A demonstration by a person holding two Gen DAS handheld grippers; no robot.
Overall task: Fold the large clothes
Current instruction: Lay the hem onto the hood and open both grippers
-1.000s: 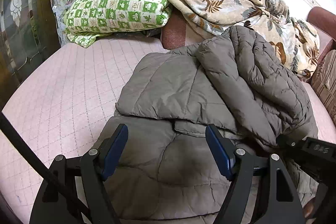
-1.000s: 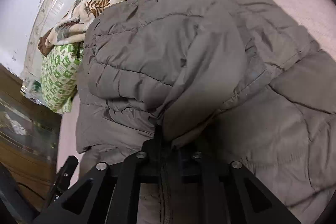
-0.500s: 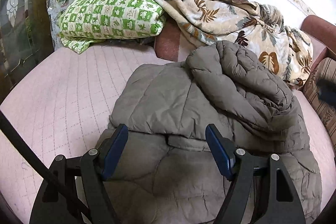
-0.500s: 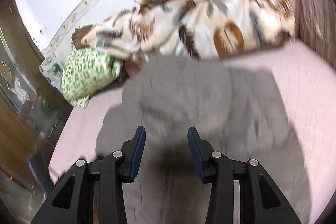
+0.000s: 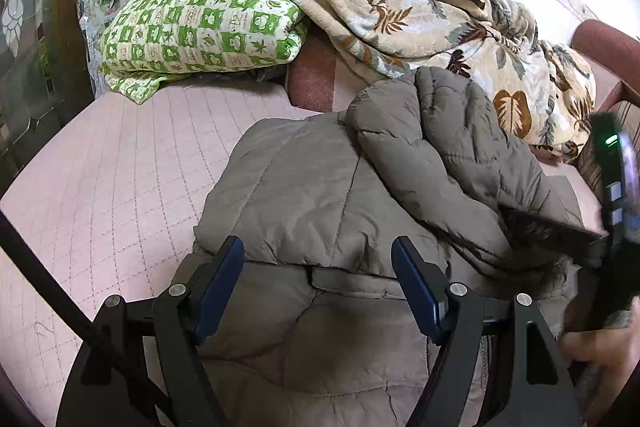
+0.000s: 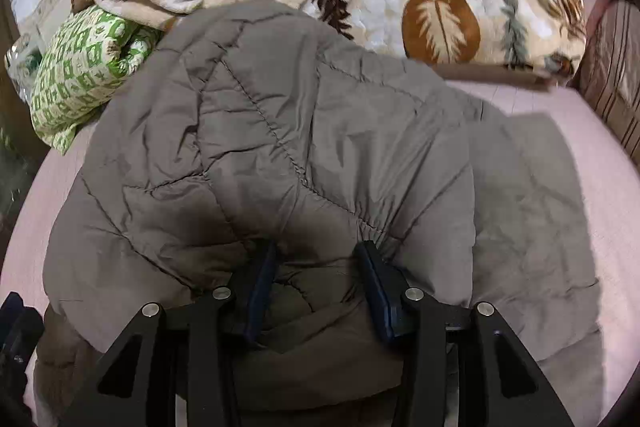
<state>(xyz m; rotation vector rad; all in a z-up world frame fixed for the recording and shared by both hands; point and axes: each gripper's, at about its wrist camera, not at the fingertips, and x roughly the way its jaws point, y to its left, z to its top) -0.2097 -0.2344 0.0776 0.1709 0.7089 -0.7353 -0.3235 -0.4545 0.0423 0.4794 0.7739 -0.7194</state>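
Grey jacket (image 5: 320, 195) half-folded on pink bed (image 5: 100, 187), both claws low at its near edge.

Left view alone shows right claw body blurred at 3 o'clock and a hand (image 5: 600, 351) at 4; right view alone shows striped cushion (image 6: 616, 75) at 2. Left claw (image 5: 318, 279) wide apart, holding nothing, jacket hem beneath. Right claw (image 6: 316, 275) part open, pads astride a jacket fold, grip unclear. Green pillow (image 5: 200, 23) at 11, leaf blanket (image 5: 400, 19) at 12–2, behind jacket.
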